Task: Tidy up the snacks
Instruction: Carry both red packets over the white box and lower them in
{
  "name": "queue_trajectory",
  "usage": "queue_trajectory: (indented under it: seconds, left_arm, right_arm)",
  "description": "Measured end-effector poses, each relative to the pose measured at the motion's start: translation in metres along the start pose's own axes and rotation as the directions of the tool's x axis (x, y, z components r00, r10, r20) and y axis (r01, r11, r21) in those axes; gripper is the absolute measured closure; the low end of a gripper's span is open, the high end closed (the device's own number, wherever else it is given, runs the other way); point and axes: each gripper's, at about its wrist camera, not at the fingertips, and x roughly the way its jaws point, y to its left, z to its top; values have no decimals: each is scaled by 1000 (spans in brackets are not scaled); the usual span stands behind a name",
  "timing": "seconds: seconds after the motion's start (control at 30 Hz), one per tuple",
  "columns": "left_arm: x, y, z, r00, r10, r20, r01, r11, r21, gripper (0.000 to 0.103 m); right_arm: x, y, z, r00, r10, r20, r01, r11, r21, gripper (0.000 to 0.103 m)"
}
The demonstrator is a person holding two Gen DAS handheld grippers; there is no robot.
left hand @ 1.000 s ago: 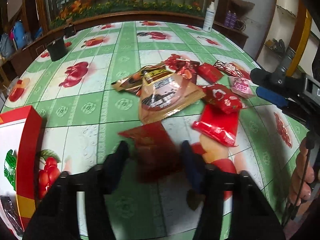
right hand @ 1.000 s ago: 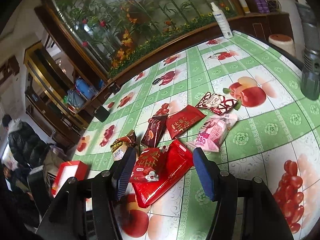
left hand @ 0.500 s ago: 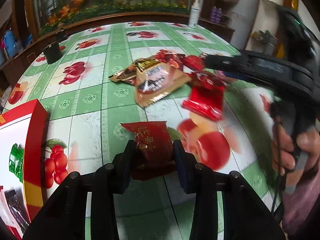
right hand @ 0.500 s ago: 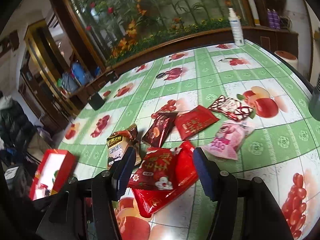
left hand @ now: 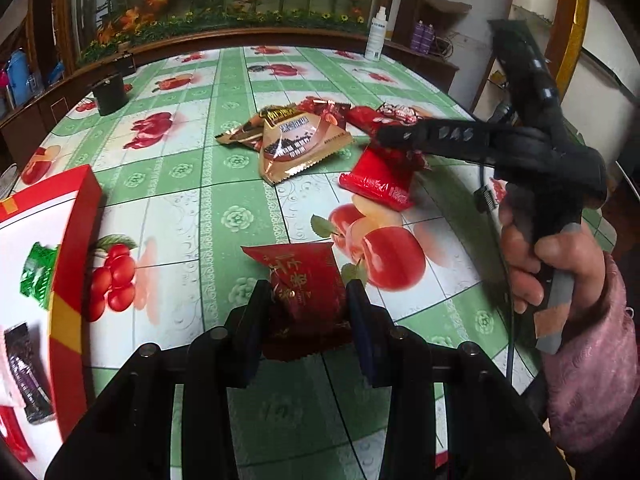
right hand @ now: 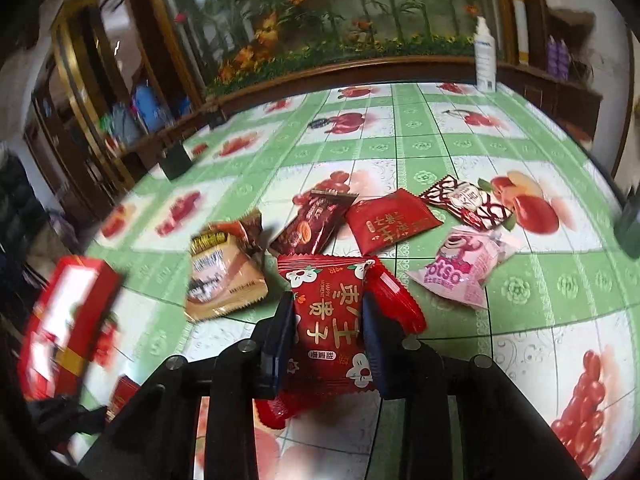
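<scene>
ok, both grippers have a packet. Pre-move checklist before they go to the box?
1. Left gripper shut on dark red packet: ok.
2. Right gripper shut on flower-print packet: ok.
3. Flower-print packet free of the plain red packet beneath it: cannot tell, they overlap.
4. Red box open, with room: ok, white floor showing.
5. Left path to box clear of packets: ok.
6. Right path past the brown packet: cannot tell, it lies between gripper and box.
</scene>
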Motion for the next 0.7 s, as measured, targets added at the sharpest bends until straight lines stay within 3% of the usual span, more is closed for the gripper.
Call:
queue_trajectory:
  seconds: [0.1, 0.2, 0.47, 0.7]
  left_arm:
    - [-10, 1, -1, 1000, 2, 25, -2, 1000, -3, 67]
    - [-22, 0, 0, 998, 13, 55, -13, 1000, 1, 67]
    - [-55, 7, -1, 978, 125, 166, -125, 992, -11, 67]
    - [-71, 43, -8, 948, 257, 189, -244, 966, -89, 67]
  right_arm:
    - [-18, -10, 4, 993, 96, 75, -101, 993, 63, 70]
    - [-33, -14, 5, 972, 190, 141, -205, 974, 100, 70]
    - [-34, 13, -1, 957, 259, 133, -268, 962, 55, 70]
    - [-19, 66, -12, 935, 346, 73, -347, 938, -1, 70]
